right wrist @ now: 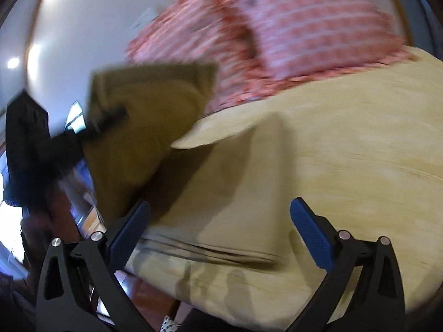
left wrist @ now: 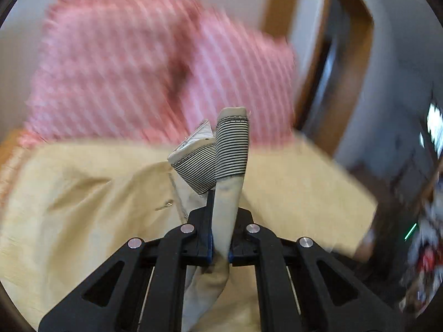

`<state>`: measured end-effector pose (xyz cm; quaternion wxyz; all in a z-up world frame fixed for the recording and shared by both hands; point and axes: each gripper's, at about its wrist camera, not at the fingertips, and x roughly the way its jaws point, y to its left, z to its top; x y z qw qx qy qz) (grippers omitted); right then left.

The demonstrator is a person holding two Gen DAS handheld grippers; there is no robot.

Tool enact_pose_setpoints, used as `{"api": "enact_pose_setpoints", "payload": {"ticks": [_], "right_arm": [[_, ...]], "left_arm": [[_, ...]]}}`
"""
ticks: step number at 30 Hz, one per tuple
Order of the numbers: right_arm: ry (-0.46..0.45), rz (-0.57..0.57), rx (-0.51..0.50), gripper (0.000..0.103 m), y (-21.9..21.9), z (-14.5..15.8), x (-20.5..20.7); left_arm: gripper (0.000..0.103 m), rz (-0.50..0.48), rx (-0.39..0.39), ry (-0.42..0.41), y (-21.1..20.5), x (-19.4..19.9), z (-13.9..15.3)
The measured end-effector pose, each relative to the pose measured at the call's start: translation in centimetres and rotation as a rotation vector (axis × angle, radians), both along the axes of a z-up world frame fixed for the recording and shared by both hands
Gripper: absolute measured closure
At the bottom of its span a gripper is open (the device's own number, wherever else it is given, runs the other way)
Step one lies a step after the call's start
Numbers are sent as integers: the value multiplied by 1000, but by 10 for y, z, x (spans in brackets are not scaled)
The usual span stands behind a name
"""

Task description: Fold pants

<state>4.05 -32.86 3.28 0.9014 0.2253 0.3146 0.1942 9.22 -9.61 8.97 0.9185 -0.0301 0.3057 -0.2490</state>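
Observation:
The pants (left wrist: 83,193) are beige cloth with a striped elastic waistband (left wrist: 231,152). In the left wrist view my left gripper (left wrist: 220,244) is shut on the waistband, which sticks up between its jaws. In the right wrist view the pants (right wrist: 227,193) lie on the yellow bed sheet (right wrist: 360,152), with one part (right wrist: 144,127) lifted in the air at the left by the left gripper (right wrist: 91,131). My right gripper (right wrist: 221,229) is open and empty just above the lying cloth. Both views are blurred by motion.
A pink patterned pillow (left wrist: 138,69) lies at the head of the bed; it also shows in the right wrist view (right wrist: 290,33). A wooden door frame (left wrist: 318,55) and dark furniture (left wrist: 401,166) stand right of the bed. The floor (right wrist: 88,221) shows past the bed's left edge.

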Motion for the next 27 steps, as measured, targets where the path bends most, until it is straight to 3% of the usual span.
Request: {"api": "enact_pose_setpoints", "payload": {"ticks": [1,3,5,8,11,15,16,17,18,19,22,24,27], "right_arm": [[19,-26,6,2,-9,-4,-1],[54,-68,29,2,-26,-15,-3],[35,-87,4,2,-31,-14,-5],[38,-100,17,2,-34,-17,-3],[30,-112,34,2,-39,-17,-1],[17,-130,20,2,-43,-13,-2],[13,-137,15,2,-45,-10,-4],[7,-145,12,2,-46,-7,-3],[-7,-154,11,2,-49,-3,-3],[-19,-158,13,2,-50,1,-3],[-80,-119,19,2,-41,16,0],[-114,-18,7,2,-18,26,9],[-127,99,-32,2,23,32,23]], "left_arm": [[98,-29,46,62,-18,3,-26],[98,-63,62,122,-32,0,-49],[98,-39,108,59,-40,-13,-47],[97,-18,110,13,-45,-24,-32],[93,-36,197,33,-60,-28,-46],[87,-57,173,60,-58,-29,-58],[82,-73,153,68,-53,-32,-57],[62,-96,122,79,-46,-39,-55],[42,-107,101,86,-39,-47,-53],[7,-96,80,71,-26,-59,-49],[4,-13,58,-45,12,-83,-30],[2,74,57,-100,34,-82,-20],[1,210,63,-86,63,-57,-21]]}}
